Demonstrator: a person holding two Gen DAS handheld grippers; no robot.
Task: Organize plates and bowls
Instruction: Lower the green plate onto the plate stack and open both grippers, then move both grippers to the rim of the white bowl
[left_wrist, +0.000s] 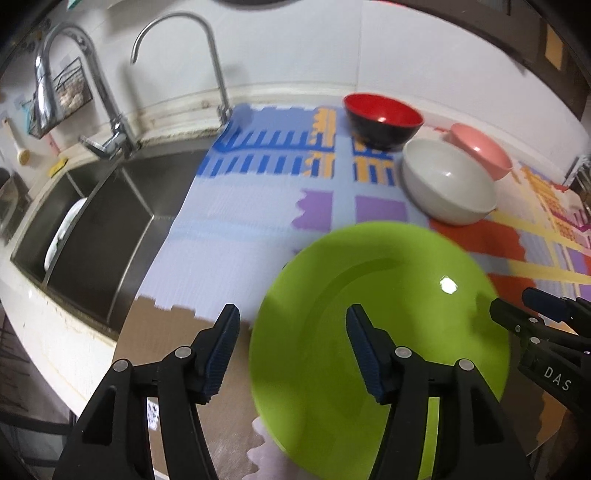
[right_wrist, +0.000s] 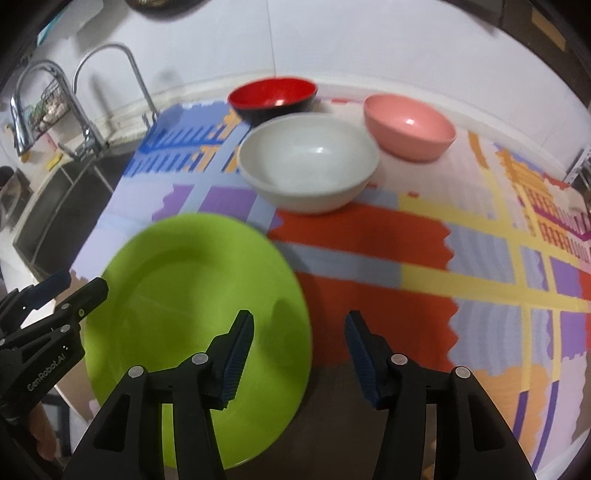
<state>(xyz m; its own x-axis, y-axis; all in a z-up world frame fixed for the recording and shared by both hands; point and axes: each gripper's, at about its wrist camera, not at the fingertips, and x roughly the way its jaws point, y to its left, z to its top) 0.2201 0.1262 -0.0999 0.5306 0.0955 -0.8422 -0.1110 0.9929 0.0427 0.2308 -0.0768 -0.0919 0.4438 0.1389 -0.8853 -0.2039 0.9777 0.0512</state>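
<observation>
Lime-green round plastic plate (left_wrist: 388, 314) lies low-centre on the patterned worktop (right_wrist: 369, 236), below the white bowl (right_wrist: 308, 162). Both left tongs (left_wrist: 291, 349) and right tongs (right_wrist: 299, 354) gape empty. Only the left view shows the steel sink (left_wrist: 110, 221) clearly.

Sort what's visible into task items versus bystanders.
Task items: round lime-green plate, white bowl, red-and-black bowl, pink bowl.

Bystanders: steel sink, chrome faucets, patterned foam mat, wire wall rack.
</observation>
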